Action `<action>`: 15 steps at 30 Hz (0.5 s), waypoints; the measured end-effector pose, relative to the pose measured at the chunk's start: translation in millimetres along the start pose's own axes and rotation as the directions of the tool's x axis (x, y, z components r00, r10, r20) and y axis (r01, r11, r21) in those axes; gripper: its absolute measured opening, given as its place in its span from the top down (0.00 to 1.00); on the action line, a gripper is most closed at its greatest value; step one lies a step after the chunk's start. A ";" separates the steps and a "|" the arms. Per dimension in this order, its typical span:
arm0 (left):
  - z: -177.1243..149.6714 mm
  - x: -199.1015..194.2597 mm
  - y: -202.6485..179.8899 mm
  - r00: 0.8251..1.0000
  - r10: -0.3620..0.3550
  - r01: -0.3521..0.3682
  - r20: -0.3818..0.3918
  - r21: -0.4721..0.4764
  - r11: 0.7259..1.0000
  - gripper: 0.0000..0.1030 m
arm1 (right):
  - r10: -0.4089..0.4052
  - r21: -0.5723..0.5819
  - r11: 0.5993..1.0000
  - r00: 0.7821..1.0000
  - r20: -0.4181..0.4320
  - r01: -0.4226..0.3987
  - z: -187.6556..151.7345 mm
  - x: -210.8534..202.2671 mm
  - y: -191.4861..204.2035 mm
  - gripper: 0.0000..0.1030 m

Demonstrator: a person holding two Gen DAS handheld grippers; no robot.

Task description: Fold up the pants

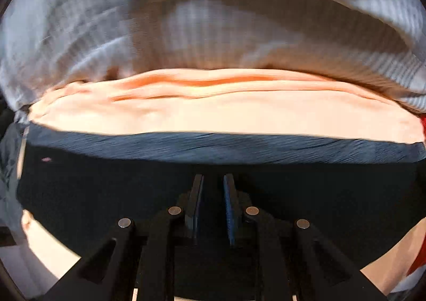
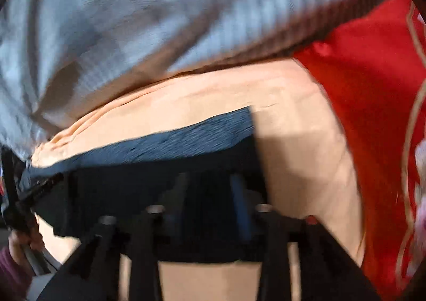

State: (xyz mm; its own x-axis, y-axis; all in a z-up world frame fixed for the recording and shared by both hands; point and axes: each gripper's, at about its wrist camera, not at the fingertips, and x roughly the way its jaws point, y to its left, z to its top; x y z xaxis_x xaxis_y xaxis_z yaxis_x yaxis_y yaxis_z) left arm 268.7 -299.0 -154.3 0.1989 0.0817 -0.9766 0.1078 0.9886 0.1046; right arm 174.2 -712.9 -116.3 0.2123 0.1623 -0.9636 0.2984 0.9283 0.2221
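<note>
Now the dark navy pants lie directly under both grippers, on a peach-coloured sheet that seems to cover a bed, with a grey striped cover bunched behind it. The upper edge of the pants runs from side to side across both views — so the long axis of what shows is crosswise to the fingers, not along them. In the right wrist view this edge ends at a corner, and beyond it only peach sheet and a red cloth are seen; the right gripper is therefore the nearer one to that end of the garment.

Both grippers point steeply downward at the cloth. The left gripper has its fingers pressed nearly together, only a thin gap between the pads, and dark cloth fills this gap — I judge that it pinches a fold of the pants, though the dark fabric makes the contact hard to see. The right gripper has its fingers spread about halfway over the pants, and I cannot tell if any cloth is caught between them because the picture is blurred.

The next move, I think, depends on carrying the held edge across toward the far edge.
</note>
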 end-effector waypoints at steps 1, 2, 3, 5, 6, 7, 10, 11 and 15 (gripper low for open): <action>-2.7 0.0 22.2 0.999 0.033 -0.033 -0.003 0.000 0.999 0.84 | 0.008 -0.022 1.000 1.000 0.006 -0.007 -7.6 -3.6 14.6 0.48; -3.9 1.6 38.6 0.998 0.055 -0.055 -0.007 -0.001 0.998 0.84 | 0.022 -0.050 0.999 1.000 0.002 -0.021 -15.7 -4.2 32.1 0.48; -3.8 4.8 60.2 0.996 0.086 -0.086 -0.012 -0.007 0.996 0.84 | 0.033 -0.071 0.997 0.999 -0.005 -0.034 -21.5 -2.8 46.2 0.48; -11.3 8.5 87.7 0.993 0.117 -0.117 -0.016 -0.034 0.993 0.84 | 0.055 -0.124 0.991 0.998 -0.025 -0.058 -35.3 6.6 84.0 0.48; -14.3 12.9 96.5 0.992 0.122 -0.123 -0.017 -0.049 0.991 0.84 | 0.065 -0.142 0.987 0.997 -0.033 -0.069 -40.3 11.4 96.3 0.48; -10.6 22.7 115.6 0.990 0.137 -0.138 -0.022 -0.067 0.988 0.84 | 0.077 -0.166 0.983 0.996 -0.038 -0.082 -47.0 20.0 119.2 0.48; -0.8 52.0 150.0 0.986 0.159 -0.163 -0.043 -0.094 0.982 0.84 | 0.089 -0.192 0.977 0.994 -0.056 -0.098 -61.5 46.9 164.5 0.48; 4.2 57.7 155.6 0.991 0.129 -0.131 -0.026 -0.103 0.986 0.84 | 0.076 -0.192 0.978 0.995 -0.068 -0.088 -66.1 59.2 175.7 0.48; 33.4 72.0 175.6 0.991 0.131 -0.130 0.005 -0.073 0.989 0.84 | -0.002 -0.171 0.985 0.998 -0.059 -0.008 -87.4 77.5 182.5 0.48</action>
State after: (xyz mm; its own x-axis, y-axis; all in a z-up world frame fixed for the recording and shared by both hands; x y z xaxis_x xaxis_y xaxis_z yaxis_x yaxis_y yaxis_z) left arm 334.5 -123.8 -200.0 0.2159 0.2100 -0.9536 0.0096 0.9761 0.2172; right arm 163.7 -501.7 -163.4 0.1561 0.1798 -0.9712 0.1333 0.9705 0.2011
